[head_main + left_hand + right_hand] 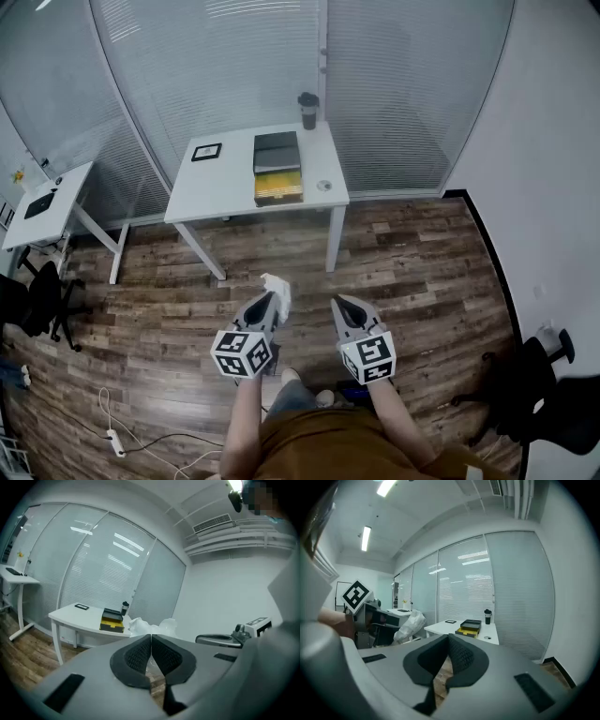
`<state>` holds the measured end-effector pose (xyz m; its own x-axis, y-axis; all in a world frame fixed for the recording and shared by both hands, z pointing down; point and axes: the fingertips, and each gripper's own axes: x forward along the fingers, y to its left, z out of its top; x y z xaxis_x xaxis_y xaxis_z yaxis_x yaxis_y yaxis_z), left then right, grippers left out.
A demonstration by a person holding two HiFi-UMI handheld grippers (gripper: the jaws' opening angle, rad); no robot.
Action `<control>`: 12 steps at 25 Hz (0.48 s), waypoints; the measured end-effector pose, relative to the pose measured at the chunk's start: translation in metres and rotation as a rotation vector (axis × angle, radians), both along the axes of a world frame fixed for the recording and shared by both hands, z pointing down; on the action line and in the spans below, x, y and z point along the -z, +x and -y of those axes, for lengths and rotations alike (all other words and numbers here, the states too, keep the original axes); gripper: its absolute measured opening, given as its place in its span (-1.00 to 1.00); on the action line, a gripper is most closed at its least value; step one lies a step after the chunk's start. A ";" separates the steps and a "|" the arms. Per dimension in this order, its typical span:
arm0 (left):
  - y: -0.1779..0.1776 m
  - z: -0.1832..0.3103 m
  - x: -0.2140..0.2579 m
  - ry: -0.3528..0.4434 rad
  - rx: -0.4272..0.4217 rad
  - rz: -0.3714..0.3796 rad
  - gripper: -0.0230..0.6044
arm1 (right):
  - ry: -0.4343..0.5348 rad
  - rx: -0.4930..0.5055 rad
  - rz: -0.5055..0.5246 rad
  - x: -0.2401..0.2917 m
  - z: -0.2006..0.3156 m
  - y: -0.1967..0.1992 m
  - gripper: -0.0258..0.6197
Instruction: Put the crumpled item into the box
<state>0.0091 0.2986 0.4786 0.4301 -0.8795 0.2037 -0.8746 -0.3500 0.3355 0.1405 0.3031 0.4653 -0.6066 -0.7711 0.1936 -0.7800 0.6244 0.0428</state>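
head view shows the person standing on the wood floor, well short of the table, with both grippers held out in front. the left gripper is clamped on the crumpled item, a white wad that sticks out past the tips. in the left gripper view the pads close tight around it. the right gripper is just beside the left one, its jaws pressed together on nothing, and it does not touch the wad.

farther on, the box lies near the middle of the table, black at the back and yellow toward the table's near edge. whether its top is open cannot be told from here. a cup stands at the table's far edge behind the box, and a small dark frame lies on the table left of the box.

the step in hand looks like the carry: the item is grasped and the box is not yet reached. the next move likely calls for walking up to the table, bringing the left gripper over the box, and only then parting its jaws.
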 end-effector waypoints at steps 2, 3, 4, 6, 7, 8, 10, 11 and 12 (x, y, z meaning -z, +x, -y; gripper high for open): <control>0.002 0.000 0.005 0.014 0.011 -0.008 -0.84 | 0.010 0.001 0.000 0.003 0.000 0.004 -0.88; 0.004 -0.001 0.006 0.019 0.009 -0.016 -0.84 | 0.011 0.001 0.000 0.002 -0.001 0.005 -0.88; 0.006 -0.003 0.007 0.023 0.002 -0.025 -0.84 | 0.008 0.000 -0.001 0.001 -0.002 0.007 -0.88; 0.011 -0.008 0.008 0.026 -0.012 -0.040 -0.84 | 0.002 -0.004 -0.002 -0.002 -0.004 0.011 -0.88; 0.012 -0.010 0.008 0.026 -0.014 -0.041 -0.84 | 0.004 -0.005 -0.002 -0.001 -0.005 0.012 -0.88; 0.011 -0.011 0.007 0.025 -0.013 -0.038 -0.84 | 0.008 -0.005 -0.002 0.000 -0.005 0.012 -0.88; 0.009 -0.013 0.006 0.021 -0.005 -0.034 -0.84 | 0.015 -0.002 -0.002 0.003 -0.007 0.012 -0.88; 0.008 -0.014 0.006 0.019 -0.002 -0.033 -0.84 | 0.016 -0.001 -0.001 0.004 -0.008 0.012 -0.88; 0.008 -0.015 0.006 0.017 0.001 -0.031 -0.84 | 0.016 -0.002 0.004 0.004 -0.010 0.012 -0.88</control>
<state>0.0171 0.3139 0.4726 0.4353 -0.8830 0.1753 -0.8643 -0.3553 0.3561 0.1530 0.3127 0.4609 -0.6055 -0.7755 0.1788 -0.7815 0.6218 0.0500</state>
